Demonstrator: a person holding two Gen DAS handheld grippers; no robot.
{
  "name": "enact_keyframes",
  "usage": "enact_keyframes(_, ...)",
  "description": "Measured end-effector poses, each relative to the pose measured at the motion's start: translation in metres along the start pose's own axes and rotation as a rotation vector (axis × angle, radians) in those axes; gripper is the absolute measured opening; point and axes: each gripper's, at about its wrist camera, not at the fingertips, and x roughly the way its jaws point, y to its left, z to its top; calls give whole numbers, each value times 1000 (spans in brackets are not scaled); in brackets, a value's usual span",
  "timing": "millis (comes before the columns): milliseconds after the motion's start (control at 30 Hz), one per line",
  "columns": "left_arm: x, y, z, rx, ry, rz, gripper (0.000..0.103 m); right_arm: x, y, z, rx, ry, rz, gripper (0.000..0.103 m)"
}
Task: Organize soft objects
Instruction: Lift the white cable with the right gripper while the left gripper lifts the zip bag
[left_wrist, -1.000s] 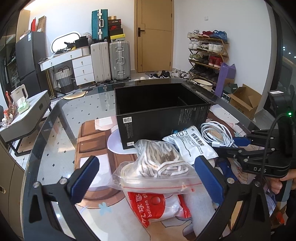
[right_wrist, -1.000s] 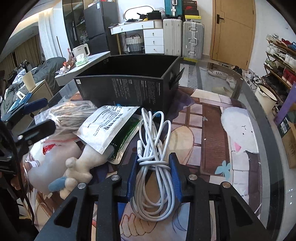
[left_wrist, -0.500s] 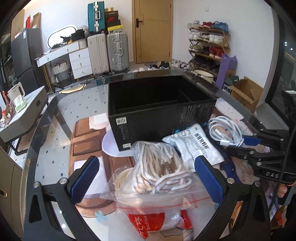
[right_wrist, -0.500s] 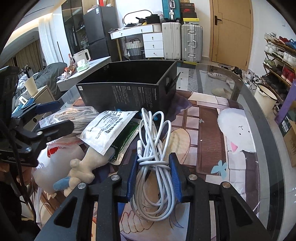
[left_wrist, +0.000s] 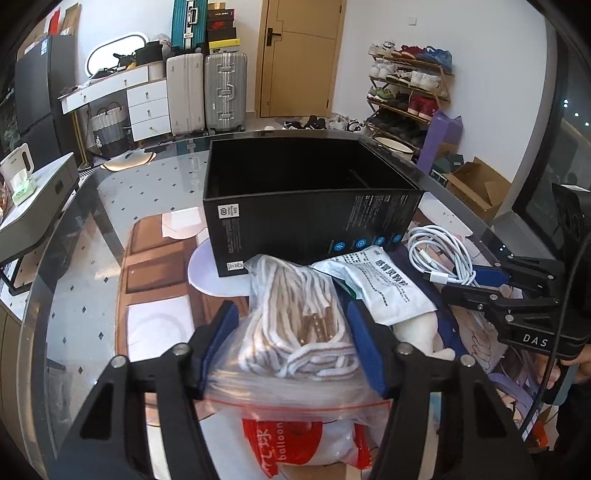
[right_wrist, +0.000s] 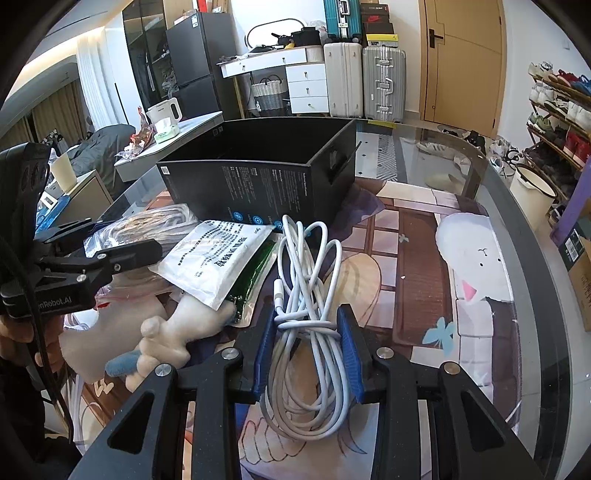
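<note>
Closing since a second ago, the left tool (left_wrist: 291, 343) pinches the clear zip bag of striped cord (left_wrist: 295, 332).
Right tool (right_wrist: 306, 339) clenches the white coiled cable (right_wrist: 306, 295) on the table (right_wrist: 480, 184), near the black open box (right_wrist: 266, 177).

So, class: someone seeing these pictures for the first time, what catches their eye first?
The open black box at the table's middle, with soft packets piled before it. The left claw is closing around a clear bag of striped cord. The right claw pinches a white cable bundle beside them.
</note>
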Motion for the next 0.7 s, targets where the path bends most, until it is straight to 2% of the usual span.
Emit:
enact_keyframes(200, -10, 4, -1, -17, -30, -13, 46, -5, 3, 0, -5, -13, -6, 34)
enact_keyframes(433, -15, 5, -5, -16, -34, -10, 44, -13, 8, -1, -11, -29, -9, 34)
enact_keyframes(533, -12, 2, -2, -19, -26, 12, 51, -15, 9, -1, -13, -32, -10, 34)
enact_keyframes(633, -7, -3, 2, 13, -20, 51, 66, -16, 9, 0, -15, -31, -8, 34)
enact_keyframes(700, -2, -5, 4, 32, -6, 70, 68, -17, 10, 0, -16, -32, -7, 34)
